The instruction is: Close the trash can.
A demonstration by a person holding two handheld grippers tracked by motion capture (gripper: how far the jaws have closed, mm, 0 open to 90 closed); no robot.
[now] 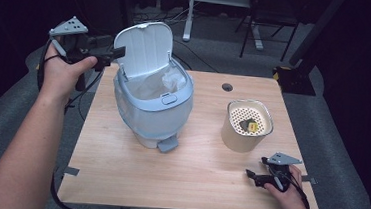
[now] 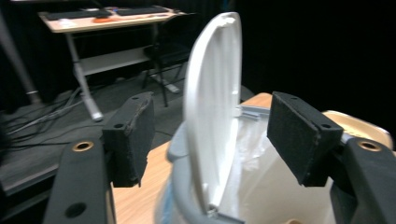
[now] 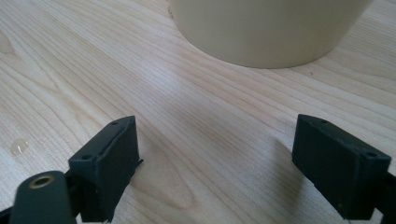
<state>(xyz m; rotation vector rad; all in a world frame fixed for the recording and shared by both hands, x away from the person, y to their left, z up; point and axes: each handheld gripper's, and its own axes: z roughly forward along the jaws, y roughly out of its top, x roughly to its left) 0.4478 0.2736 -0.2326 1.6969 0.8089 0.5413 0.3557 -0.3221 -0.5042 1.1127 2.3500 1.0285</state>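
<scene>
A pale blue pedal bin (image 1: 153, 107) with a clear liner bag (image 1: 167, 83) stands on the wooden table (image 1: 167, 178), its white lid (image 1: 145, 48) raised upright. My left gripper (image 1: 119, 53) is held level at the lid's left edge. In the left gripper view the lid (image 2: 212, 93) stands edge-on between the open jaws (image 2: 210, 135), with a gap on each side and neither pad pressing on it. A cream cup (image 1: 245, 137) at the right holds a perforated insert with a dark and yellow scrap (image 1: 248, 125). My right gripper (image 1: 252, 176) rests open and empty on the table in front of the cup (image 3: 266, 28).
The bin's foot pedal (image 1: 168, 144) points toward the table's front edge. A round cable hole (image 1: 227, 87) lies at the back of the table. Beyond the table are a desk frame (image 1: 189, 14) and a chair (image 1: 268, 20) on grey floor.
</scene>
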